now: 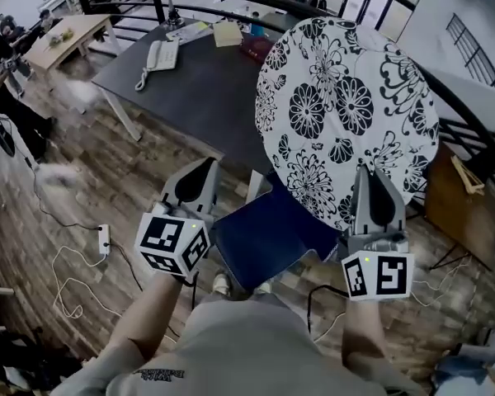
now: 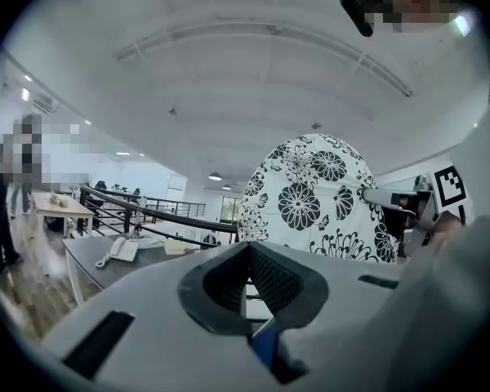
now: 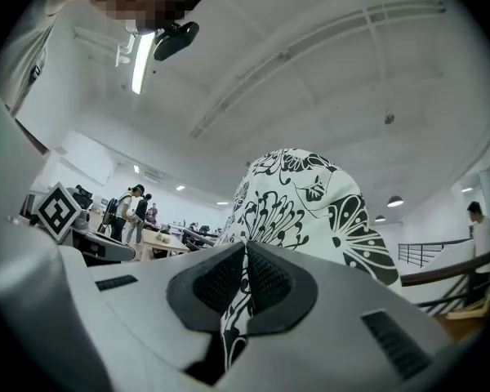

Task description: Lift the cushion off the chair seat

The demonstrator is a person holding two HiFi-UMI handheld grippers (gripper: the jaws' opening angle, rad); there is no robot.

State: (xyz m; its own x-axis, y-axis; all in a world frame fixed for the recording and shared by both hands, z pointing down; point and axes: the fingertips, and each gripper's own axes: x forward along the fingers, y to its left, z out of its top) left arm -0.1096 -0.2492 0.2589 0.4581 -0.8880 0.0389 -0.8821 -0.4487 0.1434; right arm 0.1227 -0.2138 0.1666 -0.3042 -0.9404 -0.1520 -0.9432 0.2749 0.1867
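Round floral cushion (image 1: 346, 114) hangs upright in the air above and beyond the blue chair seat (image 1: 268, 238), clear of it. Right gripper (image 1: 370, 176), at the seat's right, is clamped on the cushion's lower edge, fabric pinched between its jaws. Left gripper (image 1: 200, 176), at the seat's left, has its jaws together on nothing, apart from the cushion. Dark counter (image 1: 190, 81) stands beyond the seat.

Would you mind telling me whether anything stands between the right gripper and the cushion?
Nothing visible does: the right gripper is shut on the cushion, its fabric edge pinched between the fingers.
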